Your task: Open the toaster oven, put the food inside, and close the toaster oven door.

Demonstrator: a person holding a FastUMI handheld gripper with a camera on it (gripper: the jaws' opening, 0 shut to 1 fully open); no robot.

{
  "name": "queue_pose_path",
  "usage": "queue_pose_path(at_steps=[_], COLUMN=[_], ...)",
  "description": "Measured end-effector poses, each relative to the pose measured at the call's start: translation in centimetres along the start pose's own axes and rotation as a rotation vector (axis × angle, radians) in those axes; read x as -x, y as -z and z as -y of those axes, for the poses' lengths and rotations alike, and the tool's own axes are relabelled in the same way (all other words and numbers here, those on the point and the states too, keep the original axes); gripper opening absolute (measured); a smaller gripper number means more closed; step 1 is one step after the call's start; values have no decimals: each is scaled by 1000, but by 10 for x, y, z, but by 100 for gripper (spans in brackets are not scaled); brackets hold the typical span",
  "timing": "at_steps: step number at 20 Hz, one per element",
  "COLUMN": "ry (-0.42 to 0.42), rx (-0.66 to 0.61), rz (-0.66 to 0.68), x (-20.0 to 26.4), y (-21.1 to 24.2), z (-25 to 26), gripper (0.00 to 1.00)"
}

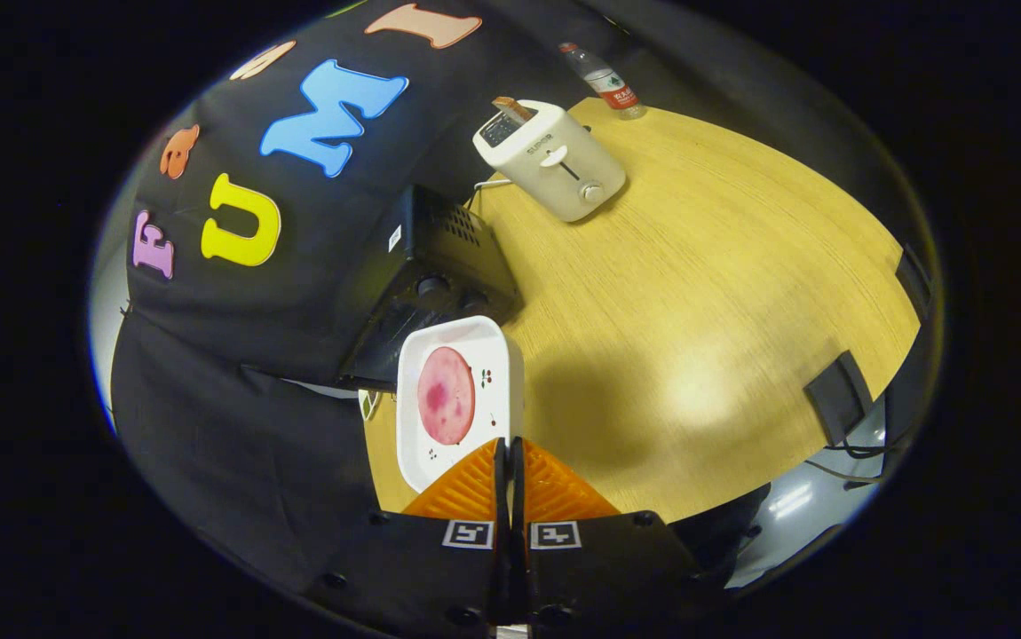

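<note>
- Gripper (508, 448): its two fingers are pressed close together, pinching the near rim of a white square plate with rounded corners (500, 355); plate is lifted and tilted, its face turned to the camera.
- Round pink slice of food, ham-like (446, 395), lies flat on the middle of the plate, just ahead of the fingertips.
- Small dark cherry-like print on the plate next to the slice.
- Black boxy toaster oven with vent slots and round knobs (439, 275) sits at the desk's far edge against the booth wall, right behind the plate; plate hides part of its front, so I can't tell if the door is open or shut.
- Light wooden desk with rounded edge (697, 293) carries everything.
- White two-slot pop-up toaster (555, 164) further along the same back edge, a brown slice sticking out of one slot.
- Clear plastic bottle with red label (606, 82) stands at the desk's far corner, beyond the toaster.
- Black flat clamp-like piece (839, 395) on the desk's opposite edge, cables hanging below it.
</note>
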State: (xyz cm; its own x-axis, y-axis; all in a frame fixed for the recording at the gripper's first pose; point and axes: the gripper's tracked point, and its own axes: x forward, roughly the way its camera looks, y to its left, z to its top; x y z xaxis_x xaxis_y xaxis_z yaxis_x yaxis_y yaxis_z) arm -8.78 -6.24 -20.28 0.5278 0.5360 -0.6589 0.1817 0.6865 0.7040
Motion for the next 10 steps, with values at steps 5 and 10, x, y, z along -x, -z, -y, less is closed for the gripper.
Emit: queue_pose_path(at_steps=[5, 10], ry=[-53, -85], rx=[13, 8], rz=[-56, -98], x=[-18, -58], y=[30, 45], z=[-44, -81], gripper=[1, 1])
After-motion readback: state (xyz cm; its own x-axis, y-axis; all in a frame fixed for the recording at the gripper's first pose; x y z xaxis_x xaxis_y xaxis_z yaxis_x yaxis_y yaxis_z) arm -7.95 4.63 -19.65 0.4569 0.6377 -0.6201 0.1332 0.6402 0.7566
